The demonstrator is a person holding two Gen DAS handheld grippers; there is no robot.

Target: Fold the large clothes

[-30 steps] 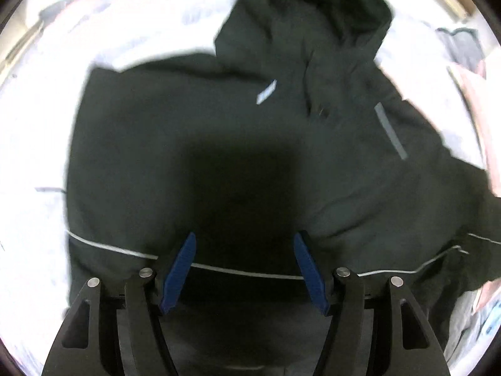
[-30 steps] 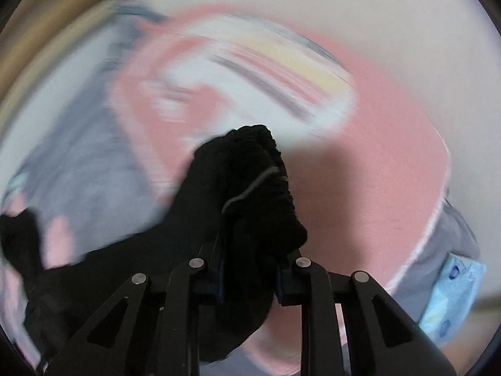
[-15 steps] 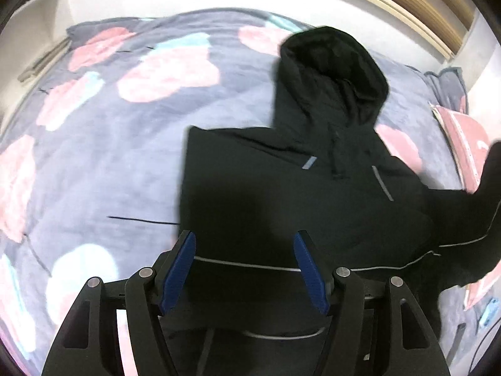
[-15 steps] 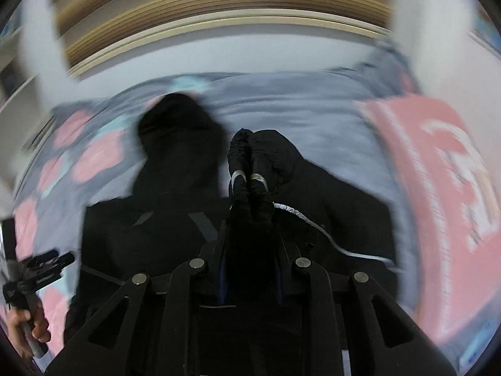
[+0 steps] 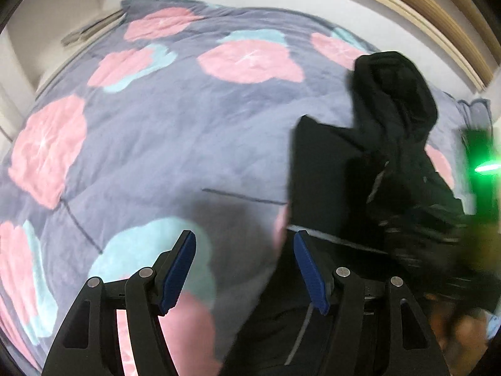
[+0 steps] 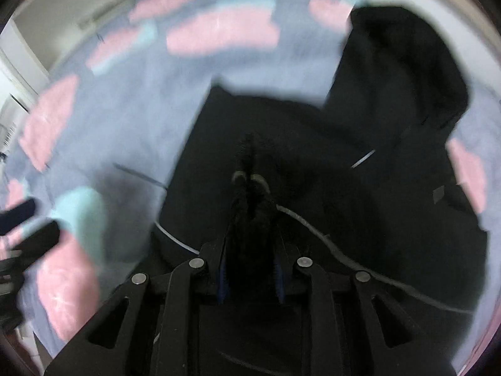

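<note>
Here the black jacket [image 6: 360,144] lies spread on the bed [image 5: 162,144], over a grey quilt patterned with pink and pale blue blotches. Its hood [image 5: 394,84] points toward the far edge of the bed, near the white wall and the wooden slats beyond. Thin pale piping runs across the lower body of the jacket, and short grey tabs show on the chest.

The right gripper [image 6: 250,185] points steeply down over the middle of the jacket. A bunched fold of the black fabric, with a bit of pale trim at its top, sits between its blue pads, and the jaws are opening around it; the pads seem still to touch the cloth, though blur makes that hard to judge.

The left gripper [image 5: 244,250] hangs over the quilt just beside the jacket's left edge. Its jaws stand apart with nothing between them; its right finger [image 5: 310,275] sits over the jacket's hem. In the right wrist view this gripper shows as a dark blur at the left edge.

In the left wrist view, a green light glows at the right edge, above a smeared dark shape.
</note>
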